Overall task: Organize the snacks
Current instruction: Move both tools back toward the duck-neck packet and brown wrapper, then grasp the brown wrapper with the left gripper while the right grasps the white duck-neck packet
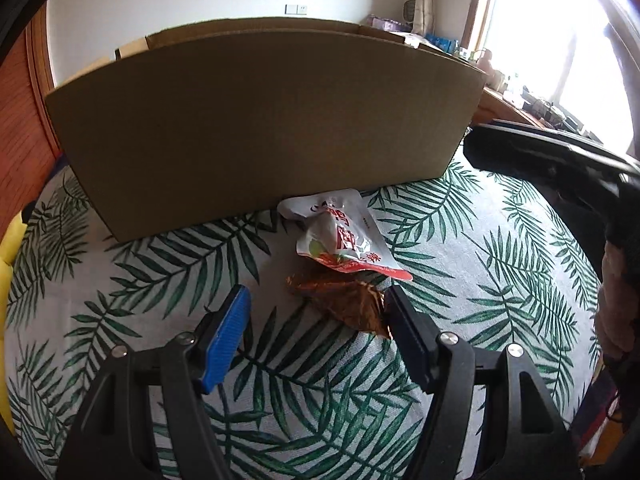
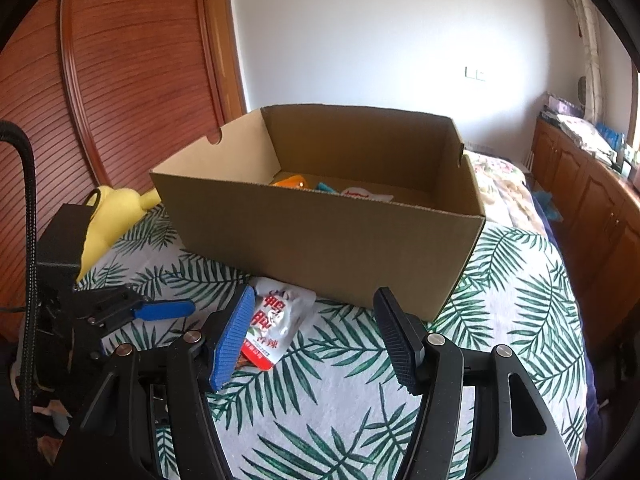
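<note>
Left wrist, open left claw point(image 1: 318, 300) beside brown packet point(image 1: 344, 300), cardboard box point(image 1: 260, 128)

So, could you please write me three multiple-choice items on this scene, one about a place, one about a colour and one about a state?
1. Where does the white-and-red snack pouch lie?
A. inside the cardboard box
B. on the leaf-print cloth against the near wall of the cardboard box
C. on the yellow plush toy

2. What colour is the crinkled wrapper nearest the left gripper?
A. copper-brown
B. blue
C. green

3. How does the right gripper stand?
A. shut on the pouch
B. shut on nothing
C. open, holding nothing

Key: 1 B, the pouch rests on the leaf-print cloth at the foot of the cardboard box. 2 A, the foil shows copper-brown. 3 C, its jaws stand apart with only cloth between them.
</note>
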